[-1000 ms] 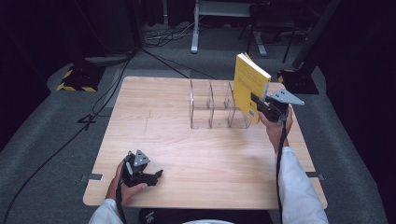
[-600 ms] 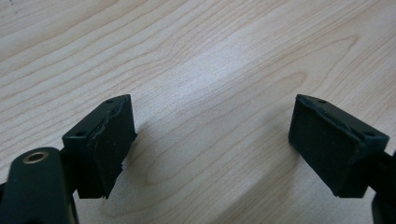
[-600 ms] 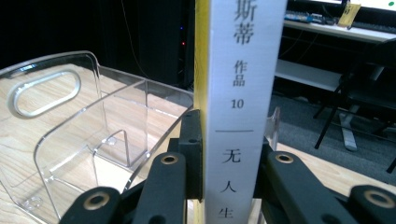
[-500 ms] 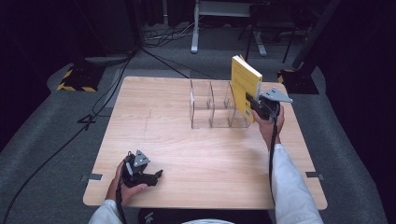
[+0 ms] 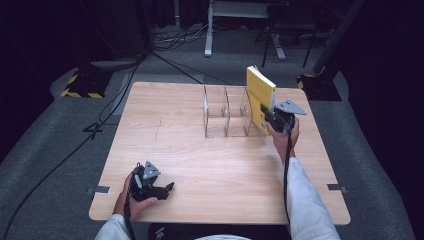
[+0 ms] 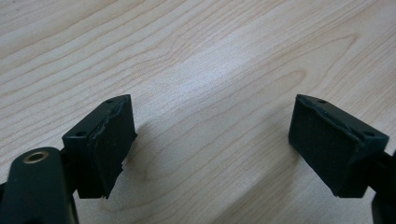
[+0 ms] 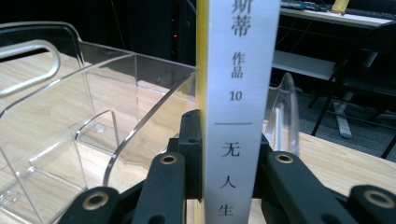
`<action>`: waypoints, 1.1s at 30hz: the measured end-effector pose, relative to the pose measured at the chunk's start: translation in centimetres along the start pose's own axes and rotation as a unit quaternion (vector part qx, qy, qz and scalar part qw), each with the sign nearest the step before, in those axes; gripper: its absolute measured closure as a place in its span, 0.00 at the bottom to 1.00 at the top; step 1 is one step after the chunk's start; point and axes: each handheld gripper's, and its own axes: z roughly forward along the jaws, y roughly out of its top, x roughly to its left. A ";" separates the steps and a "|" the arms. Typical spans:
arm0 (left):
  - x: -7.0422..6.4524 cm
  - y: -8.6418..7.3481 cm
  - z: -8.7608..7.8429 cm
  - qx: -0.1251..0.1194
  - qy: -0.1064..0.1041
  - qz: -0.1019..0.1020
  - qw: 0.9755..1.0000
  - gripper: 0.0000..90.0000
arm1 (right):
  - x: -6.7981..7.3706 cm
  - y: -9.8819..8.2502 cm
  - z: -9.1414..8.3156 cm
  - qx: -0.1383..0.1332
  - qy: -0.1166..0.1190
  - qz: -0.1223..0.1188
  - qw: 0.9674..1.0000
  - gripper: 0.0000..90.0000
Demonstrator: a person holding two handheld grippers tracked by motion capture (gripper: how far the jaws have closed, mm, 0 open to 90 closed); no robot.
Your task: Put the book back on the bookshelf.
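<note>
Yellow was the first thing I picked out from the high view: the book (image 5: pixel 260 97), yellow-covered, stood upright and slightly tilted at the right end of the clear acrylic organiser (image 5: pixel 226 112), with its lower part at the organiser's rightmost compartment. I could not tell whether its bottom edge had reached the compartment floor. My right gripper (image 5: pixel 268 116) had it clamped low on the side facing me, the person's right hand (image 5: pixel 282 136) wrapped around the gripper's body and the grey three-cornered plate (image 5: pixel 289 106) on top.

From the right gripper view I saw the white spine (image 7: pixel 240 100) of the book running straight up between the two black jaws, printed with dark characters and the number 10, a yellow edge showing along its left. Both pads pressed against the book, one on each side of the spine, so the grip was firm on it. Curved transparent dividers (image 7: pixel 140 126) of the organiser sat just to the left of the book, and one clear wall (image 7: pixel 282 116) rose just behind it on the right.

My left gripper (image 5: pixel 169 187) lay low at the near left of the wooden table (image 5: pixel 170 135), well apart from the organiser, held in the left hand (image 5: pixel 135 200). In the left gripper view its jaws stood wide apart over bare wood grain (image 6: pixel 210 70), with nothing between them.
</note>
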 end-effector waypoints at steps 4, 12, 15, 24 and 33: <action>0.0 0.0 0.0 -0.001 0.000 0.001 1.000 0.17 | -0.1 -0.3 -0.1 -0.005 0.003 0.010 1.000 0.85; 0.0 0.0 0.0 -0.001 -0.001 0.001 1.000 0.17 | -0.2 -1.1 -0.4 -0.008 0.010 0.014 1.000 0.84; -0.1 0.0 0.0 -0.001 -0.002 -0.004 1.000 0.17 | -0.2 -1.3 -0.5 -0.009 0.012 0.014 1.000 0.84; -0.2 -0.1 0.0 -0.003 -0.007 0.002 1.000 0.18 | 0.0 -1.2 -0.5 -0.018 -0.008 0.005 1.000 0.85; -0.1 -0.1 -0.1 -0.002 -0.010 0.014 1.000 0.18 | 0.1 -0.7 0.0 -0.034 -0.010 0.020 0.999 0.85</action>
